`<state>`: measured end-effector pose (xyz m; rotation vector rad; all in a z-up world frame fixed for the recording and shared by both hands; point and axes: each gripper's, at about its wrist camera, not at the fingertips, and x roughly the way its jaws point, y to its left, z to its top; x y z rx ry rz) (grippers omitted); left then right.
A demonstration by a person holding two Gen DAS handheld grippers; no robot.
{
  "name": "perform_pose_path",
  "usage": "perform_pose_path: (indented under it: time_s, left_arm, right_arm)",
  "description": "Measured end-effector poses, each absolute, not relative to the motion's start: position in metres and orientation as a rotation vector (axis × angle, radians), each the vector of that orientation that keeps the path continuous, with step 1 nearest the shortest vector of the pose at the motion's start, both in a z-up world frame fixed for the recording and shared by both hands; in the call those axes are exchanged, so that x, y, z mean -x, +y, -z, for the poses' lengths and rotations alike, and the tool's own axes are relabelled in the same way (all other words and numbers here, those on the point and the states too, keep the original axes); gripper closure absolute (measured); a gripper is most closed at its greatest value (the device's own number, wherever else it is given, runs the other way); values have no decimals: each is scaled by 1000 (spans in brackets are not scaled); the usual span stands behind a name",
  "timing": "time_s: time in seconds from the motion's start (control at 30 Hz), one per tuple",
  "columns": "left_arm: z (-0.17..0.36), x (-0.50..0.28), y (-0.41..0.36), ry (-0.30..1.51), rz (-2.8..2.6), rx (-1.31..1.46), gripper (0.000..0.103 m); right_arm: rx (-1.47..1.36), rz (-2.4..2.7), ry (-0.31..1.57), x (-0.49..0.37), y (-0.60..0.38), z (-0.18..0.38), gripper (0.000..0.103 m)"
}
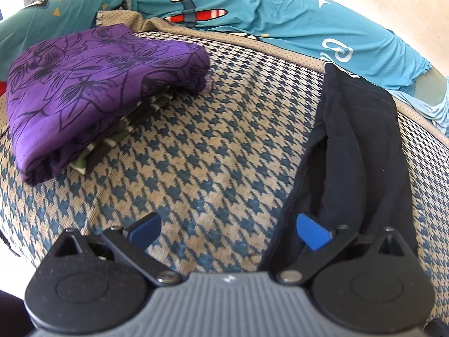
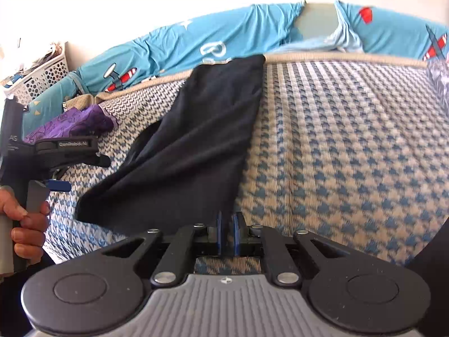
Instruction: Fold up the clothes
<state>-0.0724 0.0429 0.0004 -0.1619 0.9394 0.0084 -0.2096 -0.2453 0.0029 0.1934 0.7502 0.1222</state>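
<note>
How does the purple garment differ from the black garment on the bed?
The purple garment has a dark floral print; the black garment is plain. The purple one is folded into a compact stack on a striped piece; the black one lies stretched long, its near corner pinched in the right claw. Both rest on the houndstooth cover.

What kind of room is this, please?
Probably a bedroom: clothes lie on a houndstooth bed cover, teal cartoon-print bedding runs along the wall, and a white perforated basket stands in the corner.
</note>
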Motion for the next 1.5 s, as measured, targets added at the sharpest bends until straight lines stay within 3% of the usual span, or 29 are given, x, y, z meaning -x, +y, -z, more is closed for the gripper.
perform_pose_path:
  time_s: [0.93,1.17,1.5]
  left_arm:
    - [-5,-27,32,969,53,-5,0]
    - [-2,-41,27,971,41,-31,0]
    - [-6,-50,36,955,-29,-22,0]
  right_arm:
    - [-6,-367,734,94,-168,-15,93]
    - [11,-360,713,65,-158,-12,82]
    - [34,-372,695,34,-145,-4,81]
